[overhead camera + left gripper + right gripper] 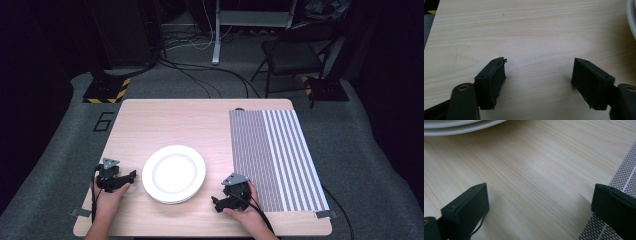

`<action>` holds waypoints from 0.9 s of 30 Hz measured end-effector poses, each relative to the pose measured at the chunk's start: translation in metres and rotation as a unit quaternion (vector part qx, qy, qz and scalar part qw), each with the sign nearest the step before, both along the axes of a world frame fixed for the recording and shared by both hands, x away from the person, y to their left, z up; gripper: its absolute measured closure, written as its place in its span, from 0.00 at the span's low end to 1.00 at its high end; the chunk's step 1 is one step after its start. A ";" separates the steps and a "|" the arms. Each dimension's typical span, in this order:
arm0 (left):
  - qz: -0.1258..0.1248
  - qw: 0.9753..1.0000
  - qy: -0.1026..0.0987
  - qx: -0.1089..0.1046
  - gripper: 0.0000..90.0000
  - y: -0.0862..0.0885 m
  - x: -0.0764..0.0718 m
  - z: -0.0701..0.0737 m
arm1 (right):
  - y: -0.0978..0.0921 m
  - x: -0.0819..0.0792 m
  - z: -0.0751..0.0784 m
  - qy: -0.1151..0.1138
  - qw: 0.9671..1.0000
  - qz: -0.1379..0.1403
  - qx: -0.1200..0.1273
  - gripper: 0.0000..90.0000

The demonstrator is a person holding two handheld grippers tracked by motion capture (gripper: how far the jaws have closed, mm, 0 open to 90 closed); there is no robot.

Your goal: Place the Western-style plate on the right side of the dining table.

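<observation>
Apparently step: start, nothing held.
Left gripper (131,176): jaws apart, empty, stacked white plates (173,173) just right.
Right gripper (216,202): jaws apart, empty, striped placemat (280,155) alongside.
Next, likely: grasp plate rim.

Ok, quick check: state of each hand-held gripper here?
Left hand-held gripper: open, holding nothing, over the light wooden table.
Right hand-held gripper: open, holding nothing.

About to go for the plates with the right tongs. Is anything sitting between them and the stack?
Nothing visible. Between the right tongs and the plates there is bare wooden table. The striped mat lies on the tongs' other side, away from the stack. The tongs are open with nothing between them.
</observation>
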State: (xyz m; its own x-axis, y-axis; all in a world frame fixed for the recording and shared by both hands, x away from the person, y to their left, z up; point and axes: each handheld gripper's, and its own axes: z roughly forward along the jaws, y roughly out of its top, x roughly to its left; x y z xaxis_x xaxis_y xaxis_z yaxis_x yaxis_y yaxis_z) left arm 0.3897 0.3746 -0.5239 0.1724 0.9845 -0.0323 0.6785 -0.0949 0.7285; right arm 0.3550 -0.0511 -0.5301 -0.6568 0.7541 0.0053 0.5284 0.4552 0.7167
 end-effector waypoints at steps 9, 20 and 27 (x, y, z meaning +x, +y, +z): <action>0.003 0.999 0.007 -0.044 0.42 -0.008 -0.008 0.028 | -0.006 -0.007 0.017 0.009 0.999 0.007 0.030 0.34; 0.002 0.998 -0.017 -0.067 0.43 -0.018 -0.005 0.065 | 0.000 0.002 0.050 -0.003 1.000 0.004 0.016 0.36; -0.006 0.997 -0.023 -0.075 0.51 -0.025 -0.001 0.074 | 0.006 0.018 0.065 -0.034 0.998 -0.013 0.049 0.42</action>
State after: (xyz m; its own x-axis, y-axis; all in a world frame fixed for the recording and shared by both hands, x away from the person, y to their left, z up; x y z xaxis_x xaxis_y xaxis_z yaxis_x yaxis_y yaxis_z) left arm 0.3890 0.3498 -0.4496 0.1887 0.9672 -0.1703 0.6430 0.0094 0.7658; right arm 0.3727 -0.0448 -0.4650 -0.6390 0.7684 0.0361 0.4877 0.3684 0.7915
